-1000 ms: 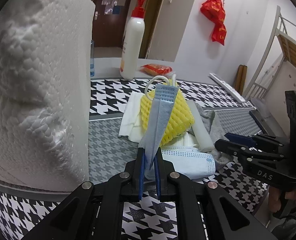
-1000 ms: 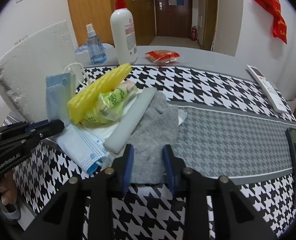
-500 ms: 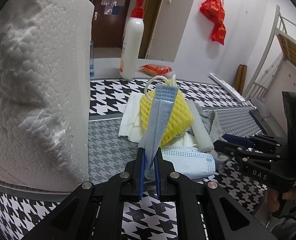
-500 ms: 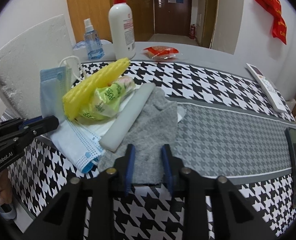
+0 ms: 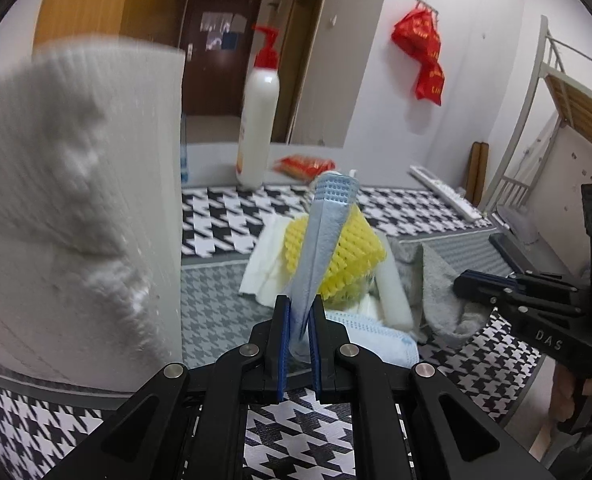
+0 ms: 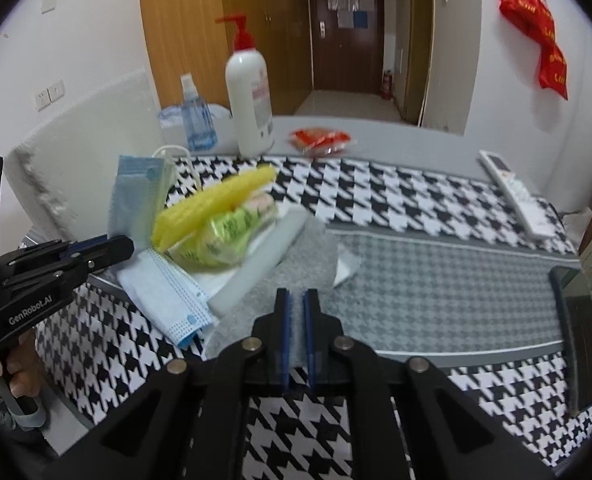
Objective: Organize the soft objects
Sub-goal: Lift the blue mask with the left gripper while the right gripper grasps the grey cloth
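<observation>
While clamped on a folded blue face mask (image 5: 320,248) standing upright at frame centre, left gripper (image 5: 299,320) sits in front of the pile of yellow foam net (image 5: 360,248), white foam tube (image 5: 392,292) and second flat mask (image 5: 376,336) on the houndstooth worktop (image 5: 215,216). Right gripper (image 6: 294,312), lower centre of its view, pinched together on the near edge of the grey cloth (image 6: 287,276). Paper towel roll (image 5: 75,208) fills the left of the left view; lotion pump bottle (image 6: 249,108) upper centre.
</observation>
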Motion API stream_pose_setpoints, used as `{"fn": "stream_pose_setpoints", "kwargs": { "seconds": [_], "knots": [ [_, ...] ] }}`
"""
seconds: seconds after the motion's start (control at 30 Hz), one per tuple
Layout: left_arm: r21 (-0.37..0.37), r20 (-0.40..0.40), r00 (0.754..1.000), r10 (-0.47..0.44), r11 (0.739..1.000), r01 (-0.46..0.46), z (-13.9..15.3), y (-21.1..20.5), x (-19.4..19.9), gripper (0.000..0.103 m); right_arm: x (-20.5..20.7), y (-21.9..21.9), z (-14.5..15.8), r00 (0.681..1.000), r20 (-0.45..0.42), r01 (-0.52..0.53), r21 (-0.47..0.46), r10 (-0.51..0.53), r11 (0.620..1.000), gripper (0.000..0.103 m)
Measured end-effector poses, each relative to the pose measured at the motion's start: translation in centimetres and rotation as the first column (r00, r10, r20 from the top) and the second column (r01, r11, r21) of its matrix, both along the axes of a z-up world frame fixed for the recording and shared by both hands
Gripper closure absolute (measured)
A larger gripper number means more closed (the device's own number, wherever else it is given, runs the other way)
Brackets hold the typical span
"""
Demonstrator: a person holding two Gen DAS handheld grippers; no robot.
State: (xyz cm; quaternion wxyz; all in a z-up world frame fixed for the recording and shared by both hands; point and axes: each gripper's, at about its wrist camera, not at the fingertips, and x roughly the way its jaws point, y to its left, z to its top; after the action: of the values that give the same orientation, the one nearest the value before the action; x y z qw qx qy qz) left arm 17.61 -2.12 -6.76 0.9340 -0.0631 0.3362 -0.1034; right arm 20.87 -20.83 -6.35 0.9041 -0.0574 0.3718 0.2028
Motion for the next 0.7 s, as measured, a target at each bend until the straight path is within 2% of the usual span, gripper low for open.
{"fn": "stream_pose_setpoints", "kwargs": {
  "seconds": [0.3,0.6,0.7],
  "knots": [
    [0.031,0.045,0.999,0.027,0.999,-0.029,1.7,0.2,-1.4,0.093,-2.1,-1.5,2.4,0.997,0.068,0.028,0.021,-0.029,0.999,0.094],
    [0.047,0.054,0.997,0.053,0.997,-0.055,2.2,0.6,-2.0,0.093,-2.4,-1.8,5.0,0.991,0.135,0.023,0.033,-0.027,0.999,0.094],
    [0.053,0.06,0.997,0.05,0.997,-0.053,2.3,0.6,-2.3,0.093,-2.3,-1.8,4.6,0.994,0.103,0.027,0.035,-0.031,0.999,0.094]
  ]
}}
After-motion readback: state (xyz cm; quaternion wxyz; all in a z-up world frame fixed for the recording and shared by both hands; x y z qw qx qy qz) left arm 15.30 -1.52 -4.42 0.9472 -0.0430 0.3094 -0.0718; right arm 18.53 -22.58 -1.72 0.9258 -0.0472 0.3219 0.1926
